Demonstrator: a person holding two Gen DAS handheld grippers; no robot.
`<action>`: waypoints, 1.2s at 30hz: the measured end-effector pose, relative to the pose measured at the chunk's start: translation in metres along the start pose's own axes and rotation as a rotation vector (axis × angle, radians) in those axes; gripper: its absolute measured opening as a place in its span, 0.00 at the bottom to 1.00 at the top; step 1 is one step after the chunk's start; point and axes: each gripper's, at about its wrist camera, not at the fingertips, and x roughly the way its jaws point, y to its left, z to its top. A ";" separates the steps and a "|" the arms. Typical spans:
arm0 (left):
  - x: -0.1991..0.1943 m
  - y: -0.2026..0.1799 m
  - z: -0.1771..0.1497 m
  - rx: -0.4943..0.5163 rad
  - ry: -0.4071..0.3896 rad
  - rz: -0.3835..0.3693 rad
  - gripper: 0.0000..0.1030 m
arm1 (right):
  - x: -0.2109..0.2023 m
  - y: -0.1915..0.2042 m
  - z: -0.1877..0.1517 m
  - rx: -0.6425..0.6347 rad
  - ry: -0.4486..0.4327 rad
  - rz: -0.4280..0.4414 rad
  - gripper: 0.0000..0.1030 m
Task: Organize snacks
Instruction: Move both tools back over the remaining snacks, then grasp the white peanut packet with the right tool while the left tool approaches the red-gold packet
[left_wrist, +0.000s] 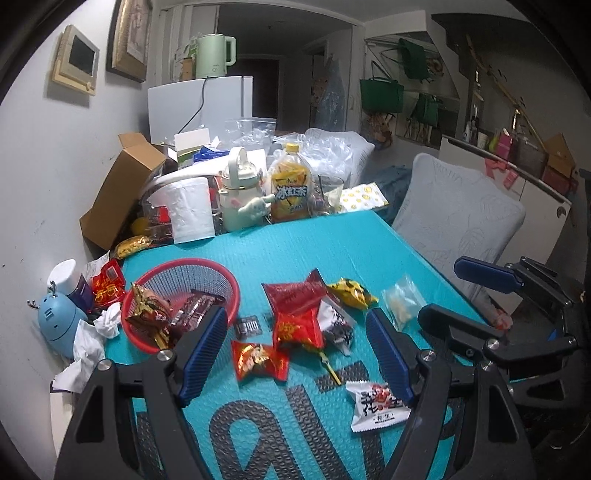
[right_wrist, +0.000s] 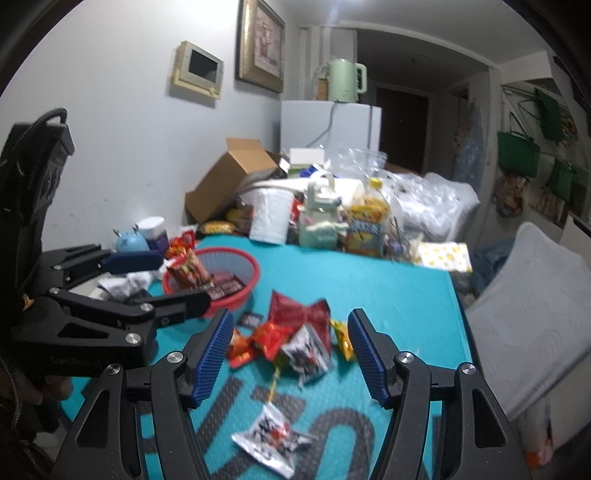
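Note:
A red mesh basket (left_wrist: 207, 266) (right_wrist: 242, 258) stands at the left of the teal mat (left_wrist: 332, 243) with several snack packs inside. Loose snacks lie in the mat's middle: a dark red bag (left_wrist: 291, 291) (right_wrist: 295, 314), an orange-red pack (left_wrist: 258, 360), a yellow pack (left_wrist: 351, 291), a white pack (left_wrist: 376, 406) (right_wrist: 273, 437) and a clear bag (left_wrist: 400, 302). My left gripper (left_wrist: 299, 350) is open and empty above the pile; it also shows in the right wrist view (right_wrist: 166, 280). My right gripper (right_wrist: 290, 354) is open and empty over the pile; it also shows in the left wrist view (left_wrist: 448, 291).
At the mat's far edge stand a paper roll (left_wrist: 192, 210), a pale green jug (left_wrist: 240, 195), a yellow drink bottle (left_wrist: 290, 188) and a cardboard box (left_wrist: 122, 188). A blue toy (left_wrist: 55, 321) and crumpled tissues (left_wrist: 96, 332) lie left. A grey cushion (left_wrist: 458, 214) sits right.

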 end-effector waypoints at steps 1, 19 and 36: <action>0.001 -0.003 -0.003 0.004 0.006 -0.002 0.74 | 0.001 -0.001 -0.005 0.005 0.009 -0.002 0.63; 0.036 -0.007 -0.063 -0.028 0.159 -0.003 0.74 | 0.039 -0.015 -0.075 0.143 0.212 0.038 0.63; 0.059 0.023 -0.090 -0.125 0.229 0.029 0.74 | 0.095 -0.015 -0.105 0.305 0.424 0.119 0.76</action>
